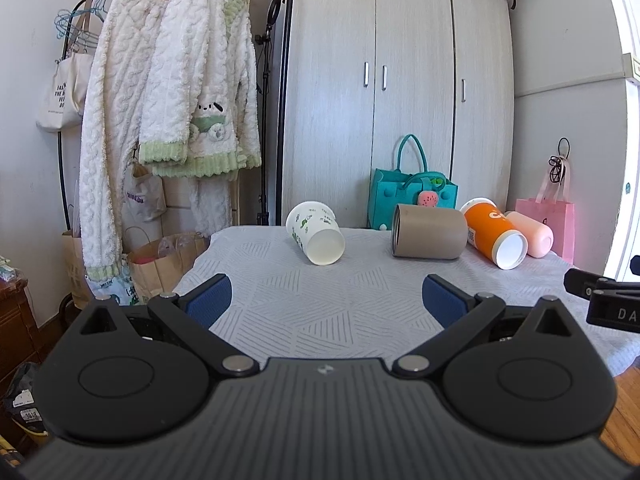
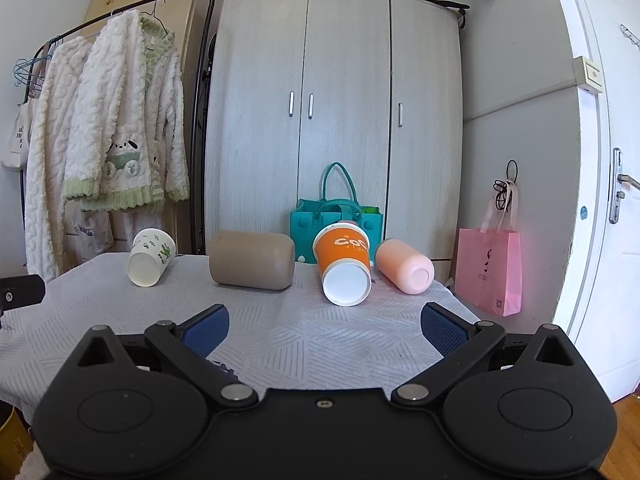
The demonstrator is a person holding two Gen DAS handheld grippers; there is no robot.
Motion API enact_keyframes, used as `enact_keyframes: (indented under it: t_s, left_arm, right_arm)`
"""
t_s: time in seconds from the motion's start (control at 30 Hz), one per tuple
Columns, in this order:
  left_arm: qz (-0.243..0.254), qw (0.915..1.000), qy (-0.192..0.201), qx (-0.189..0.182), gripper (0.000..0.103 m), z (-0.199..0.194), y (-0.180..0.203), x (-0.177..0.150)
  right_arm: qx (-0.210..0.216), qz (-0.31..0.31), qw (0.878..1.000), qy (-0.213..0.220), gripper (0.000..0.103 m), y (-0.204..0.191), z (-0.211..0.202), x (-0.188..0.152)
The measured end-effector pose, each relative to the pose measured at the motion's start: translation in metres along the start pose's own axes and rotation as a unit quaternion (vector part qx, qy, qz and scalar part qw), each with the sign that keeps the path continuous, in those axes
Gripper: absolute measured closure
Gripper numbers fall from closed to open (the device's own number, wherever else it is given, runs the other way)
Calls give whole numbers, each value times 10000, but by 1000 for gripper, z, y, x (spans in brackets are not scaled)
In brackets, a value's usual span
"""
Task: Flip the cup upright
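Several cups lie on their sides along the far edge of the table (image 1: 328, 312): a white cup with green prints (image 1: 315, 233) (image 2: 150, 257), a taupe cup (image 1: 430, 231) (image 2: 252, 260), an orange cup (image 1: 493, 233) (image 2: 344, 266) and a pink cup (image 1: 530, 233) (image 2: 405, 266). My left gripper (image 1: 326, 300) is open and empty, short of the white cup. My right gripper (image 2: 324, 330) is open and empty, just short of the orange cup's white mouth.
A patterned grey cloth covers the table (image 2: 304, 344). A teal bag (image 1: 412, 194) stands behind the cups before a wardrobe (image 1: 400, 80). A clothes rack with white robes (image 1: 168, 120) is at the left, a pink bag (image 2: 490, 270) and a door (image 2: 600, 160) at the right.
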State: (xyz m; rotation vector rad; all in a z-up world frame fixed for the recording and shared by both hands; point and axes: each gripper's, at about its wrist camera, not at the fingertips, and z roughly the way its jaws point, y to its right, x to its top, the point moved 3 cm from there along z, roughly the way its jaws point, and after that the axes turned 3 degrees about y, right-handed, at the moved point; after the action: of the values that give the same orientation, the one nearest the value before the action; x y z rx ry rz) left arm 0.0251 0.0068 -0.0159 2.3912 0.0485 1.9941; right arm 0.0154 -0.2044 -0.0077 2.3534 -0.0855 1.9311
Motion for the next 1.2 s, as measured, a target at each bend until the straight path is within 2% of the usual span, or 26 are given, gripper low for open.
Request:
enact_keyframes:
  t_s: [0.17, 0.23, 0.37, 0.6, 0.73, 0.9, 1.0, 1.2]
  left_arm:
    - [-136, 9997, -217, -45, 0, 7, -3, 3]
    - [-103, 9995, -293, -36, 0, 10, -6, 6]
    - [25, 9987, -501, -1, 0, 18, -13, 18]
    - [-42, 9987, -510, 38, 0, 28, -31, 50]
    - [-64, 9981, -602, -78, 0, 39, -36, 69]
    - [42, 9960, -870, -174, 0, 59, -42, 85]
    - [49, 9952, -948, -240, 0, 72, -47, 94]
    - [-125, 9940, -1040, -320, 0, 106, -65, 105]
  right_arm:
    - [-19, -62, 9999, -131, 0, 2, 2, 3]
    - [105, -58, 9998, -176, 0, 4, 3, 7]
    - [242, -230, 9994, -43, 0, 7, -1, 21]
    - [1155, -491, 9919, -183, 0, -5, -1, 49]
    - [1813, -423, 9818, -375, 0, -22, 11, 63]
    - [2635, -440, 9606, -772, 0, -51, 35, 81]
    - [2944, -548, 9489, -997, 0, -69, 51, 90]
    - [3265, -823, 9342, -1181, 0, -98, 84, 107]
